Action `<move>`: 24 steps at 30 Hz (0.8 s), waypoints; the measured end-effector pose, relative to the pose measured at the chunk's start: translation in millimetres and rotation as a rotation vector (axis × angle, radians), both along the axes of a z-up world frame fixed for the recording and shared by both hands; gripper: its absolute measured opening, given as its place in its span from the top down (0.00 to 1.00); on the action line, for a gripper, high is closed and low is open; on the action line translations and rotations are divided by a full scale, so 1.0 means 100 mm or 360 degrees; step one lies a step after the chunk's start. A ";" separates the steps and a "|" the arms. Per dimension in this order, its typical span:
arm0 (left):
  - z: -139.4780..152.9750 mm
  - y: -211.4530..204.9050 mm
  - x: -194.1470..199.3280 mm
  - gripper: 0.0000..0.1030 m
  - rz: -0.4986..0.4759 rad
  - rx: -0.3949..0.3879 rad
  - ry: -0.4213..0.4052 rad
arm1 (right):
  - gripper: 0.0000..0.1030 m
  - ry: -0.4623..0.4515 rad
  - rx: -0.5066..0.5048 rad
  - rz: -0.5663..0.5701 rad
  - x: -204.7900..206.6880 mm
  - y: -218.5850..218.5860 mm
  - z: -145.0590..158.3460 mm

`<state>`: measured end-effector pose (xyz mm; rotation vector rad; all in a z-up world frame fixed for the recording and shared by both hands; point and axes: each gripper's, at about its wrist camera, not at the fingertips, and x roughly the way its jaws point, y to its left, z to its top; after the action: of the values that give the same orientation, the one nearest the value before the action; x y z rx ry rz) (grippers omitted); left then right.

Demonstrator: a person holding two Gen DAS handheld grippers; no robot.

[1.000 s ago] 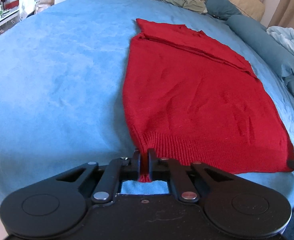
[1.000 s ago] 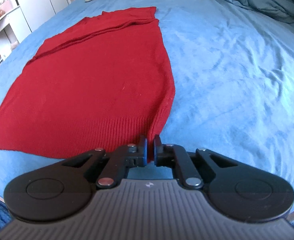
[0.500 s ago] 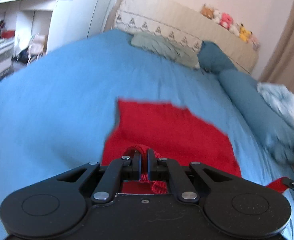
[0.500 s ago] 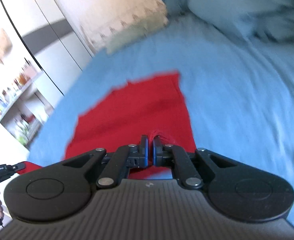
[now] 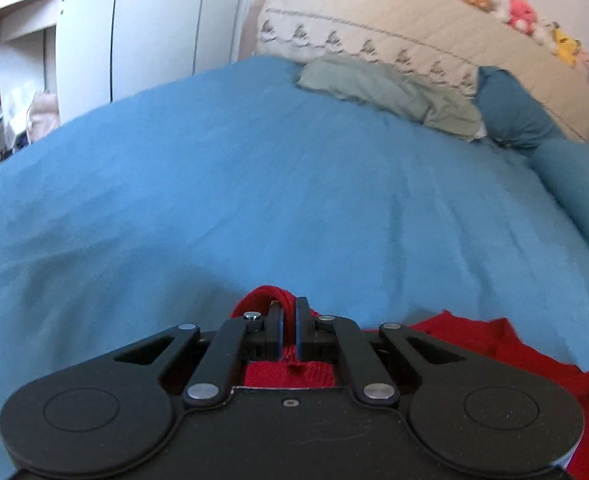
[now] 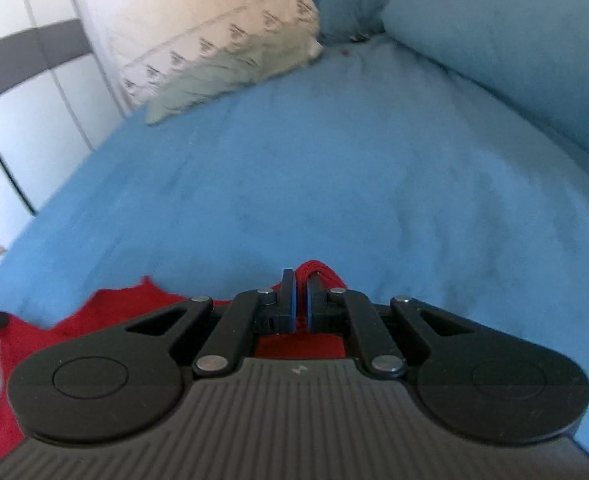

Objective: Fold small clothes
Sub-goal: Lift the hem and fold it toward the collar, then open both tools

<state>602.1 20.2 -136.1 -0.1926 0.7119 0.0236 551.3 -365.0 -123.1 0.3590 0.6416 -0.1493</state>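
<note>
Both grippers pinch the red sweater: the left gripper and right gripper each clamp a bunched corner at lower centre. The rest trails below and behind the fingers, over the blue bedspread.

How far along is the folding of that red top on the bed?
Midway through one fold. Done: both grippers have the hem corners pinched, the left gripper and the right gripper each shut on the red sweater. In hand: the hem is raised and carried toward the pillows, over the blue bedspread. Left: laying it down, letting go, and any further folds.
</note>
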 end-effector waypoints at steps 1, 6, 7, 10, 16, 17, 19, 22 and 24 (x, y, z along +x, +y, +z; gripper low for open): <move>-0.01 0.02 0.04 0.95 0.0013 -0.0009 0.0027 | 0.81 0.0015 0.0021 -0.0014 0.04 -0.03 -0.02; 0.06 0.13 0.06 0.49 0.0093 0.0028 0.0113 | 0.58 0.0112 0.0000 0.0047 0.16 -0.04 0.01; 0.12 0.14 0.02 0.34 0.0090 0.0058 0.0108 | 0.33 0.0108 -0.0005 0.0046 0.12 -0.03 0.03; 0.35 0.07 -0.36 0.30 -0.0031 0.0181 0.0000 | 0.12 0.0029 -0.0102 0.0107 -0.12 0.14 0.22; 0.03 -0.19 -1.00 0.27 -0.0386 0.0183 0.0227 | 0.03 0.0177 -0.0183 0.0347 -0.54 0.73 0.10; -0.08 -0.21 -1.04 0.27 -0.0392 0.0195 0.0280 | 0.03 0.0225 -0.0189 0.0329 -0.55 0.76 0.01; -0.26 -0.21 -1.08 0.27 -0.0385 0.0225 0.0358 | 0.03 0.0305 -0.0163 0.0250 -0.60 0.71 -0.18; -0.33 -0.16 -1.14 0.24 -0.0416 0.0255 0.0326 | 0.05 0.0321 -0.0148 0.0134 -0.68 0.54 -0.35; -0.32 -0.13 -1.14 0.23 -0.0416 0.0244 0.0340 | 0.06 0.0345 -0.0143 0.0081 -0.73 0.43 -0.38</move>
<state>488.2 7.0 -168.4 0.0522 0.9398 -0.1526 478.8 -322.1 -161.2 0.2411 0.8542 -0.1693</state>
